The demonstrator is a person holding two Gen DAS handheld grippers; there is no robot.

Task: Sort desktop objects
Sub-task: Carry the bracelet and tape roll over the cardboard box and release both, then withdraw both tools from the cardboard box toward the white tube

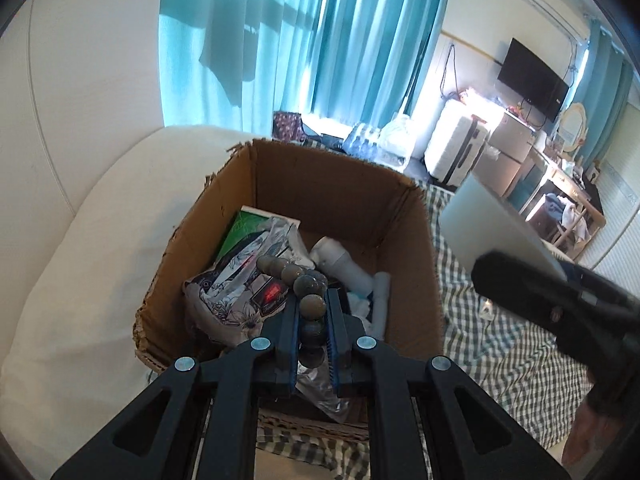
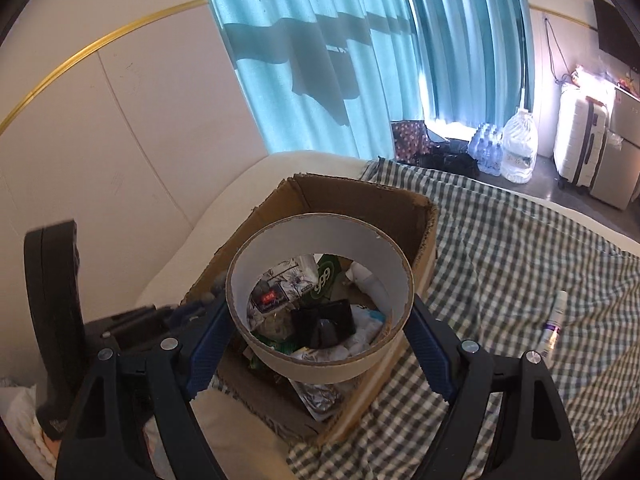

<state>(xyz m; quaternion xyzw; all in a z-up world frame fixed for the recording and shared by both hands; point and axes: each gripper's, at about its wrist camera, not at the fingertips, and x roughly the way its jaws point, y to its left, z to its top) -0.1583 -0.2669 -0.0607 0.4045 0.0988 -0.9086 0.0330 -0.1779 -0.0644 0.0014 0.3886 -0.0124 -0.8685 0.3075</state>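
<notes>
Left wrist view: beads over the box, ring held alongside.
Biggest first: the checked cloth [image 2: 520,248] runs out to three o'clock, bearing the cardboard box [image 1: 340,188], packed with packets and a white bottle [image 1: 336,258]. Right gripper [image 2: 320,320] has its fingers spread wide, clamped on the cardboard ring [image 2: 320,364], above the box's near edge. Left gripper [image 1: 313,320] is closed on the bead string [image 1: 312,306], dead centre over the box. A tube [image 2: 554,320] lies at three o'clock.

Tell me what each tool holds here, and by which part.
The left tool pinches a string of dark beads partway along its length. The right tool clamps a cardboard ring across its outer sides.
</notes>
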